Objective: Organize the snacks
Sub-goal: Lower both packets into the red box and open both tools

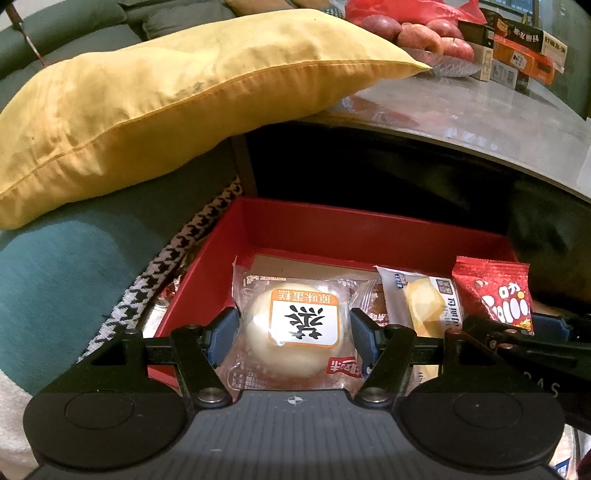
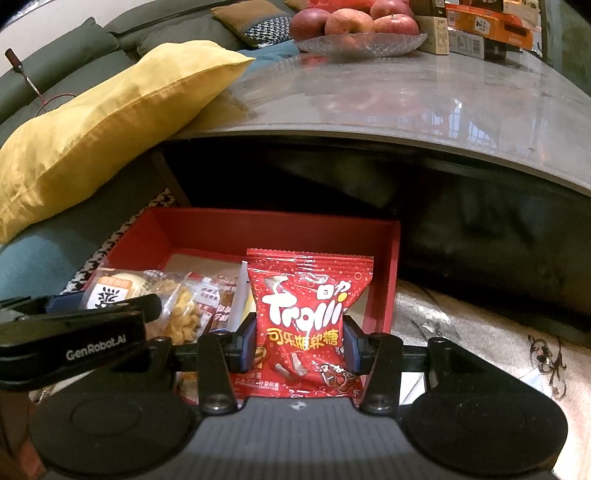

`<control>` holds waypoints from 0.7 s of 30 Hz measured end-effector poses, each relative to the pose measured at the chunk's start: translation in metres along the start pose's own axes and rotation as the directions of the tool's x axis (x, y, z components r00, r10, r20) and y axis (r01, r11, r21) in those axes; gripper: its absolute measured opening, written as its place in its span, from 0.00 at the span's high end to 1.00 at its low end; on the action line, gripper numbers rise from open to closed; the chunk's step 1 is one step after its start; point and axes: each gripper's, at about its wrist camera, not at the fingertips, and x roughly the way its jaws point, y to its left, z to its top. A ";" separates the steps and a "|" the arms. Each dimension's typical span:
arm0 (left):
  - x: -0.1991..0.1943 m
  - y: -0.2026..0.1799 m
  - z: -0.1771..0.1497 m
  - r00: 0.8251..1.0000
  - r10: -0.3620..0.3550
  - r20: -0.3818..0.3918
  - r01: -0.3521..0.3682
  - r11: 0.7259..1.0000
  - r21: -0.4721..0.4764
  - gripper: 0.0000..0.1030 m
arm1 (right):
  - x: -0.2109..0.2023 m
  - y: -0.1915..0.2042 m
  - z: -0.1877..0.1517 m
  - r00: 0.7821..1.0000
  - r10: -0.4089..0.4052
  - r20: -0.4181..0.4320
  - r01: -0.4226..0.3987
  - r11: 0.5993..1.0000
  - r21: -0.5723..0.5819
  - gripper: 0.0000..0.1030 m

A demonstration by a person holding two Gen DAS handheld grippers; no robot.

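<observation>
A red box [image 1: 332,229] sits on the floor under the table edge, with several snack packets inside. My left gripper [image 1: 293,332] is shut on a round wrapped cake [image 1: 295,325] and holds it over the box's left part. My right gripper [image 2: 299,343] is shut on a red Trolli candy packet [image 2: 306,317], held upright over the box's right side [image 2: 391,266]. The candy packet also shows in the left wrist view [image 1: 495,295]. A yellow cake packet [image 1: 421,306] and a brown snack packet [image 2: 181,314] lie in the box.
A yellow pillow [image 1: 166,103] leans on the sofa to the left. A grey table [image 2: 406,99] overhangs the box and carries a glass dish of apples [image 2: 354,26] and cartons [image 1: 524,51]. A houndstooth cushion [image 1: 162,273] lies beside the box's left wall.
</observation>
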 end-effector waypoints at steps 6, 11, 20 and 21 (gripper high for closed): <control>0.000 -0.002 0.000 1.000 0.024 0.003 -0.024 1.000 0.014 0.30 | 0.000 0.001 -0.001 1.000 -0.004 0.002 0.004 1.000 -0.009 0.60; 0.001 -0.002 0.000 0.999 0.037 0.003 -0.037 0.999 0.023 0.29 | 0.000 0.004 -0.001 1.000 -0.009 0.004 0.009 1.000 -0.013 0.60; -0.002 -0.001 0.001 0.998 0.056 0.026 -0.057 0.998 0.028 0.21 | 0.003 0.005 -0.001 1.000 -0.020 -0.002 0.020 1.000 -0.016 0.60; -0.002 -0.001 0.001 0.998 0.056 0.025 -0.057 0.998 0.029 0.21 | 0.003 0.006 -0.001 1.000 -0.026 -0.001 0.026 0.999 -0.021 0.60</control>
